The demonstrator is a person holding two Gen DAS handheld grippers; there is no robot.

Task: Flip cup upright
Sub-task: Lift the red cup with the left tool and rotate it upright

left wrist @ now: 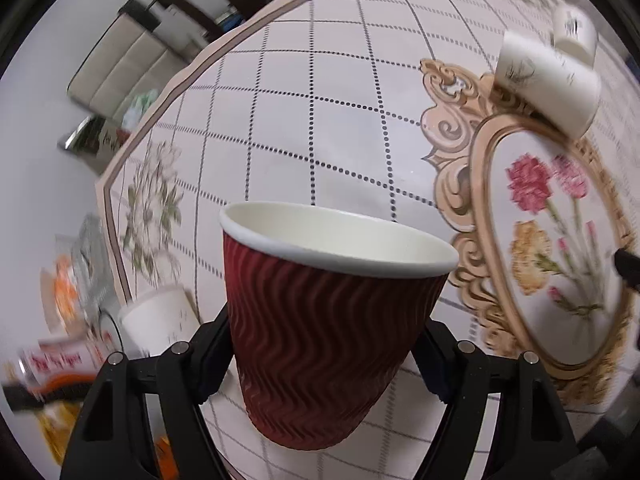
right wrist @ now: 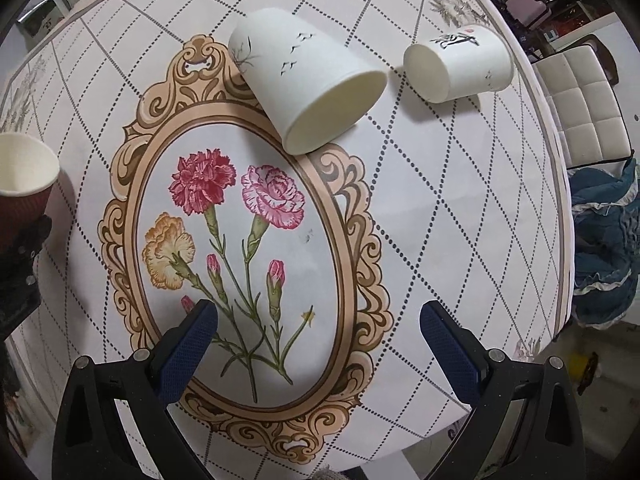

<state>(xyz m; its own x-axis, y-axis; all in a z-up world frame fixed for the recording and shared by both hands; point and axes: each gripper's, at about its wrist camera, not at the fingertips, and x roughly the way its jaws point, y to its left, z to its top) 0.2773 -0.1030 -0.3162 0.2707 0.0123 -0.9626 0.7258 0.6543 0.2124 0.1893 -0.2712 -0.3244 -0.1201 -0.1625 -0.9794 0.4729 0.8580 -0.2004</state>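
Between the left tongs (left wrist: 320, 354), pinched at mid-body, a dark red ripple-walled cup (left wrist: 320, 320) is held mouth-up, slightly tilted, above the surface (left wrist: 320, 100). Step judged in hand: setting down upright. The base is best levelled before lowering, the pinch kept light so the paper wall is not crushed, and release made only once the base is flat. Right tongs (right wrist: 318, 334): spread, nothing held, over the printed flower medallion. Two white paper cups lie on their sides beyond: large cup (right wrist: 308, 80), small cup (right wrist: 458, 62). Not visible: the red cup's base and whether it touches the surface. Left margin clutter is blurred and unidentified.
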